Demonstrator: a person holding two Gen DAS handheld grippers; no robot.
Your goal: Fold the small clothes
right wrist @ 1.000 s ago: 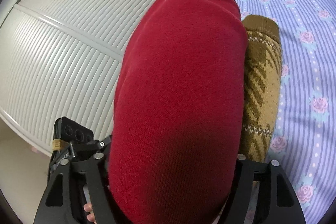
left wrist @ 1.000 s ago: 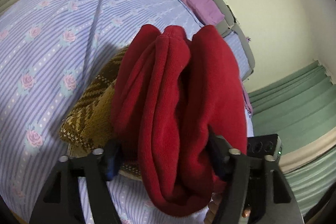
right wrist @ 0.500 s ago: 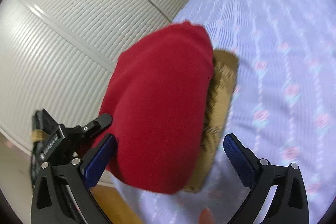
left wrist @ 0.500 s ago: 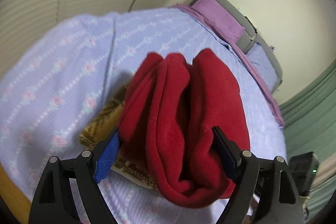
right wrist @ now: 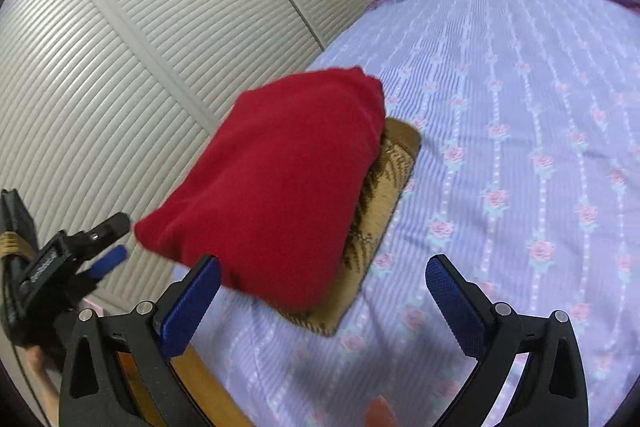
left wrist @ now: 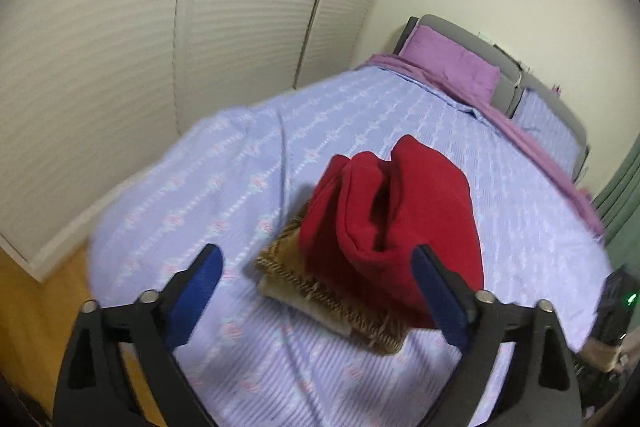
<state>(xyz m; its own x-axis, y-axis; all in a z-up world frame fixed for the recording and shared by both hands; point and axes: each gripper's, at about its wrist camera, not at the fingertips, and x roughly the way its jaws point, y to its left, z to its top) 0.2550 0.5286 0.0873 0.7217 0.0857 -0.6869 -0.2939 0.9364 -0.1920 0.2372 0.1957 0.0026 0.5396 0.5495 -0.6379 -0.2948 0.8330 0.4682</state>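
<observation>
Home bedroom, bed with floral lilac bedspread, purple pillow, louvred wardrobe doors, wooden floor

bedspread: lilac, rose-striped | pillow: purple, at headboard | slatted doors: white | curtain: green

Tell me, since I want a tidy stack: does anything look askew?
Yes. The folded red fleece garment sits off-centre on the brown patterned knit, overhanging its wardrobe-side edge, and its layers gape open at one end rather than lying flat.
</observation>
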